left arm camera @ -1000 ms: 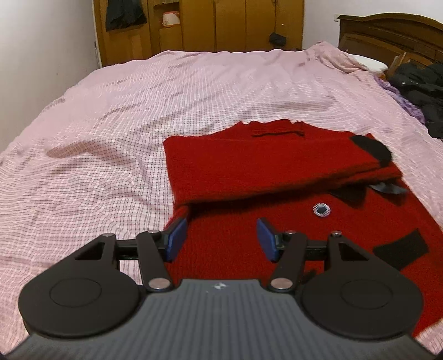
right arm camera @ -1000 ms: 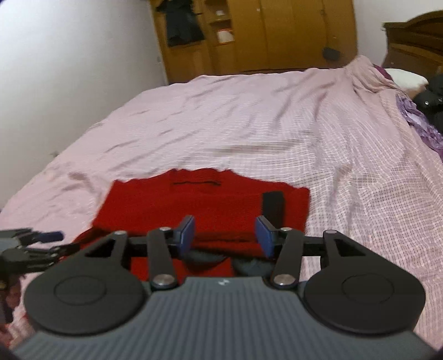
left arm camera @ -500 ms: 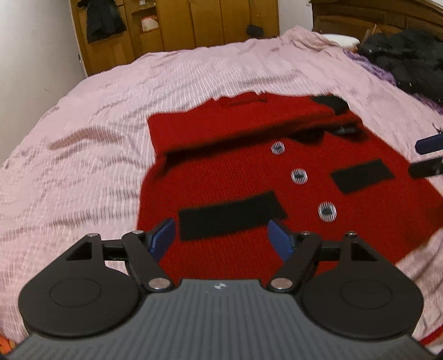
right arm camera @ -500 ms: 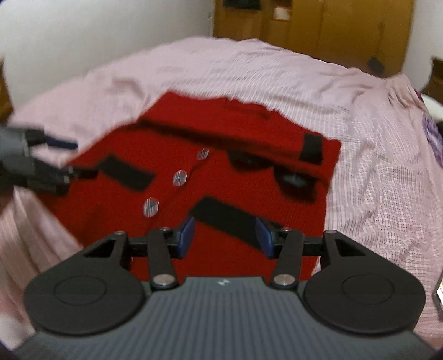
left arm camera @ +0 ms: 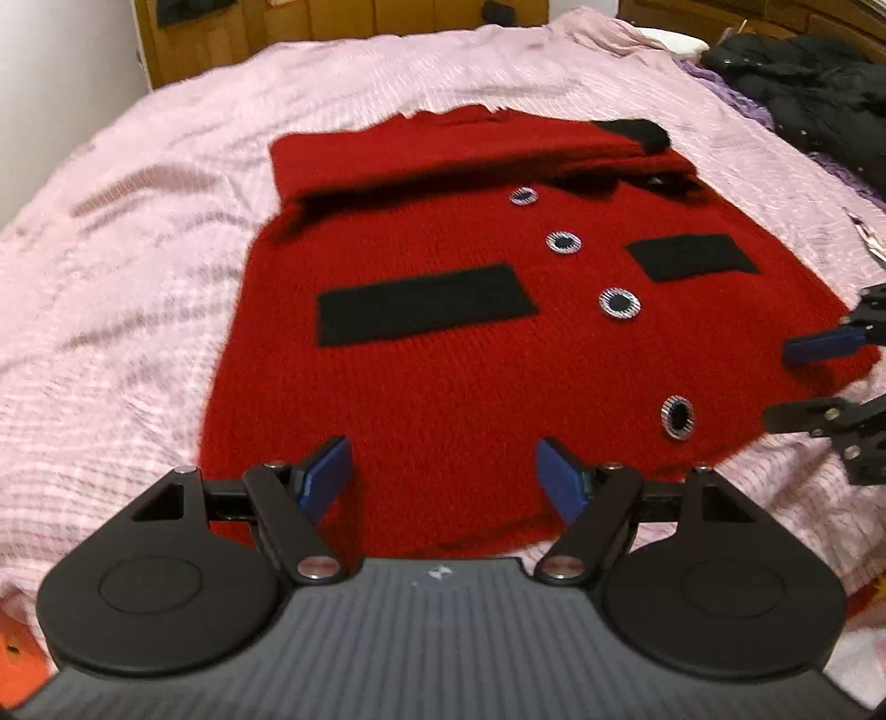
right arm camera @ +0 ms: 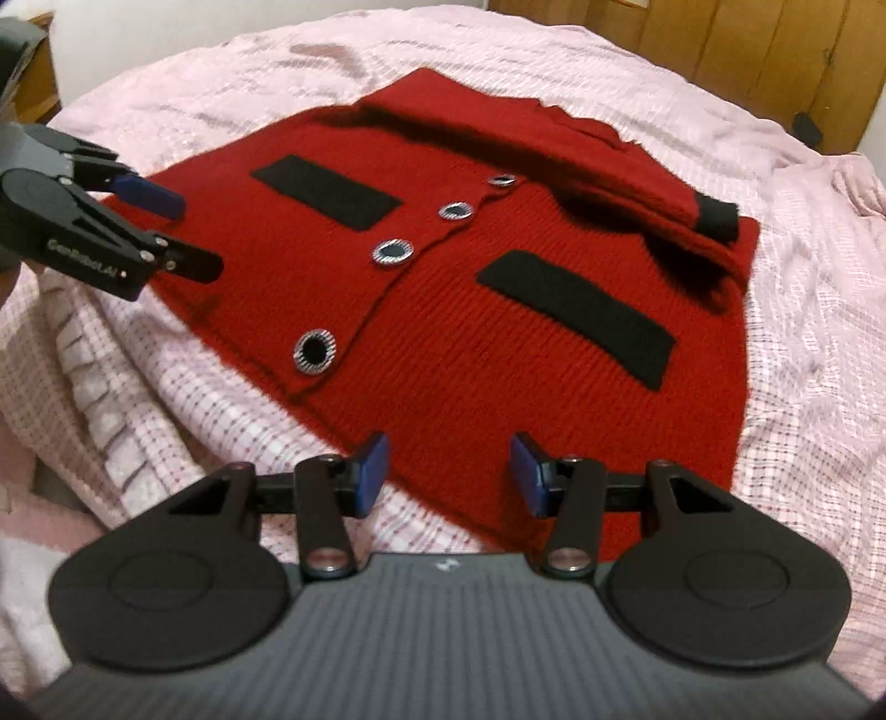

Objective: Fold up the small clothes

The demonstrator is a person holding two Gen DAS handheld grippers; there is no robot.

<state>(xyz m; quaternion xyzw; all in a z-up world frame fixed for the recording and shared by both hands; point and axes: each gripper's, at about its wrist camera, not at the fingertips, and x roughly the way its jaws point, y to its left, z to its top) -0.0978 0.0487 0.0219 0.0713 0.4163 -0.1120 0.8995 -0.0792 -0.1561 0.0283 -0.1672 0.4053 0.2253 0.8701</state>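
A small red knit cardigan (left arm camera: 470, 343) with black pocket patches and several round buttons lies flat on the bed, its sleeves folded across the top; it also shows in the right wrist view (right arm camera: 498, 310). My left gripper (left arm camera: 443, 476) is open and empty, just above the cardigan's near hem. My right gripper (right arm camera: 448, 473) is open and empty over the hem at the other bottom corner. Each gripper shows in the other's view, the right gripper (left arm camera: 797, 382) at the right edge, the left gripper (right arm camera: 183, 232) at the left edge.
A pink checked bedspread (left arm camera: 138, 232) covers the bed. Dark clothes (left arm camera: 803, 77) are piled at the far right by a wooden headboard. Wooden wardrobes (right arm camera: 720, 50) stand beyond the bed. A white wall is at the left.
Both grippers have pulled back from the folded sleeves toward the cardigan's bottom hem. The whole front with pockets and buttons has come into view. Both stay open and empty.
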